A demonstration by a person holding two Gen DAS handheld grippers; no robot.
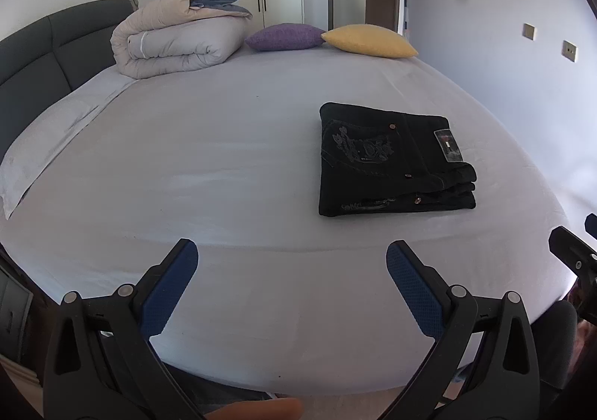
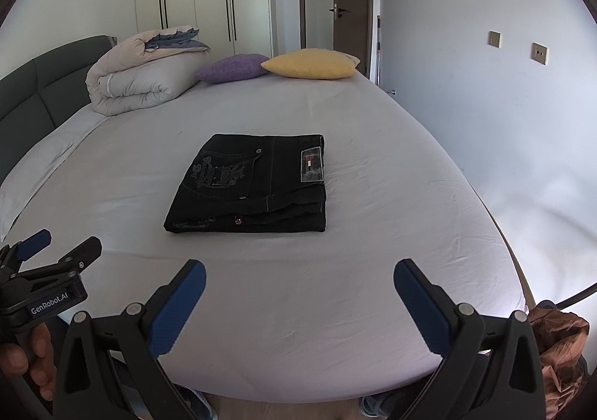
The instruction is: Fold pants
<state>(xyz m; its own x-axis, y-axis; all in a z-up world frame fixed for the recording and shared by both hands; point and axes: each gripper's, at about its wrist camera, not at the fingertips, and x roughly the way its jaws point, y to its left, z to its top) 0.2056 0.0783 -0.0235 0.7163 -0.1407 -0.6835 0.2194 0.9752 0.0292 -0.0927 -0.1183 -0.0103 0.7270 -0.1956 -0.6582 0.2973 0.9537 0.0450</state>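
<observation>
The black pants (image 2: 253,185) lie folded in a compact stack on the bed (image 2: 335,308), at 12 o'clock from the right gripper (image 2: 300,293). Both grippers, left gripper (image 1: 292,272) included, hang released and apart from the pants. Folding looks finished; next probably only withdrawing.

left tongs (image 1: 292,254) spread wide, right tongs (image 2: 299,272) spread wide, both empty

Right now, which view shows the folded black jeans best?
The right wrist view: the folded black jeans lie near centre, pocket embroidery and waistband label readable. The left wrist view shows them off to the right, more skewed.
</observation>
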